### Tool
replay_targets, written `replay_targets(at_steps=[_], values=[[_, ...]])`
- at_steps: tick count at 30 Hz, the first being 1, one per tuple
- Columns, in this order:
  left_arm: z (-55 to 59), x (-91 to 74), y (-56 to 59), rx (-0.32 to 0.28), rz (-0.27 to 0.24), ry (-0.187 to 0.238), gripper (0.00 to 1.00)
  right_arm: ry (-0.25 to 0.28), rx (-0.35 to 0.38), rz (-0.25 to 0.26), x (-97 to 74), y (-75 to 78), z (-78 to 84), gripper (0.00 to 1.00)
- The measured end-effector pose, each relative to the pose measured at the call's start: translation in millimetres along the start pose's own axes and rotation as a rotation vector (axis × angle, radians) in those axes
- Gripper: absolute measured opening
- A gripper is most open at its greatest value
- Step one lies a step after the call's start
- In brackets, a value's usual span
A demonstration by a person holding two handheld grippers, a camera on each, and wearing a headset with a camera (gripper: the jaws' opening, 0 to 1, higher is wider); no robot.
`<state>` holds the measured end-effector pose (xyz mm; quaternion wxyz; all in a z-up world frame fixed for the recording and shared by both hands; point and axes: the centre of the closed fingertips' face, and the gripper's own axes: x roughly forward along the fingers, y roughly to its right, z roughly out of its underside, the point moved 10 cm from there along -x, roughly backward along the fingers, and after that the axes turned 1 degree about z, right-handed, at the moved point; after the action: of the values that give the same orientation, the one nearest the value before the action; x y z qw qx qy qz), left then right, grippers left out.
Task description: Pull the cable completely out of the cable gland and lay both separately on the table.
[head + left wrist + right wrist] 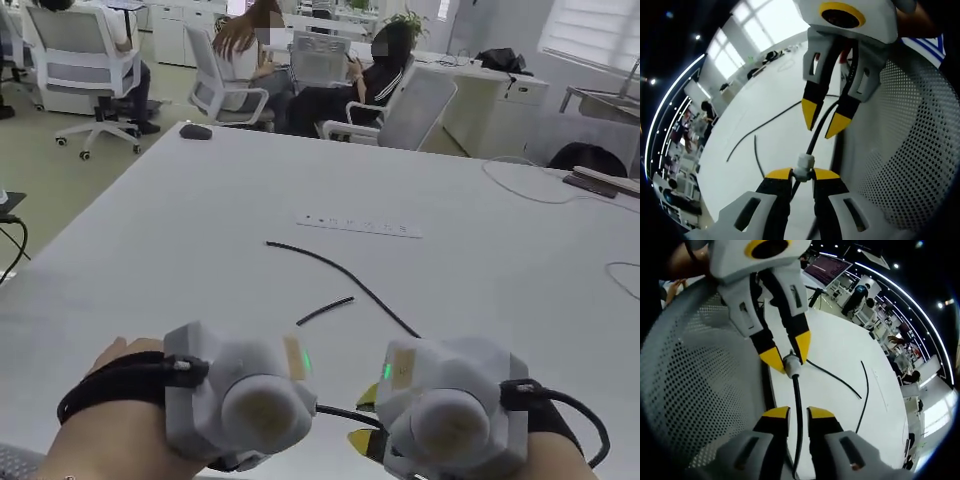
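My left gripper (pixel 802 174) is shut on a small white cable gland (pixel 804 166) just above the table's near edge. A black cable (pixel 816 136) runs out of the gland and passes between the yellow fingertips of my right gripper (pixel 824 119), which faces the left one a short way off. In the right gripper view, my right gripper (pixel 798 413) holds the cable (pixel 797 400), which leads up to the gland (pixel 791 365) in the left gripper (pixel 788 356). In the head view both white gripper bodies sit low, with the cable (pixel 338 411) stretched between them.
A long loose black cable (pixel 340 275) and a short piece (pixel 325 310) lie mid-table, with a white power strip (pixel 358 226) beyond and a mouse (pixel 195 131) at the far edge. A white mesh chair (pixel 900 150) sits close under the grippers. People sit at desks behind.
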<state>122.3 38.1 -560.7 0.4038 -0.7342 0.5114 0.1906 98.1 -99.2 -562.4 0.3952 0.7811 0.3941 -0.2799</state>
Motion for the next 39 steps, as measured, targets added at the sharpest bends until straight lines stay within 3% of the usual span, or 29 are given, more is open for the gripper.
replay_targets(at_steps=[1,3,6,12,13,17,20,22,27,31,33,39], values=[[0.3,0.2,0.1,0.000,0.002,-0.003,0.17,-0.002,-0.001,-0.002,-0.2,-0.4,0.3,0.04],[0.6,0.8,0.3,-0.007,0.008,-0.005,0.16,-0.004,-0.002,-0.006,-0.2,-1.2,1.2,0.03],[0.4,1.2,0.6,-0.007,0.013,0.004,0.16,-0.035,-0.027,-0.010,3.3,-2.7,3.1,0.03],[0.7,2.4,-0.5,-0.026,0.010,0.008,0.16,-0.033,0.000,-0.012,4.1,-0.9,5.3,0.03],[4.0,2.5,-2.8,-0.026,-0.007,-0.023,0.16,-0.061,0.002,-0.005,5.0,-0.3,8.3,0.03],[4.8,1.7,-3.8,-0.048,-0.013,-0.018,0.16,-0.125,0.044,0.008,6.5,1.2,14.8,0.03],[5.2,1.2,-3.6,-0.048,-0.017,-0.023,0.16,-0.228,0.085,0.020,7.0,3.6,26.3,0.03],[5.5,0.9,-4.3,-0.052,-0.021,-0.024,0.17,-0.267,0.081,0.019,8.2,4.0,29.4,0.03],[6.9,0.1,-3.6,-0.048,-0.023,-0.037,0.17,-0.285,0.064,-0.033,10.9,-1.1,27.6,0.04],[6.3,-0.2,-3.8,-0.048,-0.023,-0.032,0.17,-0.246,0.086,-0.041,11.3,-0.7,25.1,0.21],[6.7,-0.1,-3.8,-0.045,-0.021,-0.035,0.17,-0.239,0.078,-0.056,11.1,-1.3,23.7,0.21],[7.4,-0.3,-5.0,-0.055,-0.022,-0.039,0.17,-0.108,0.099,-0.037,6.1,3.2,12.2,0.20]])
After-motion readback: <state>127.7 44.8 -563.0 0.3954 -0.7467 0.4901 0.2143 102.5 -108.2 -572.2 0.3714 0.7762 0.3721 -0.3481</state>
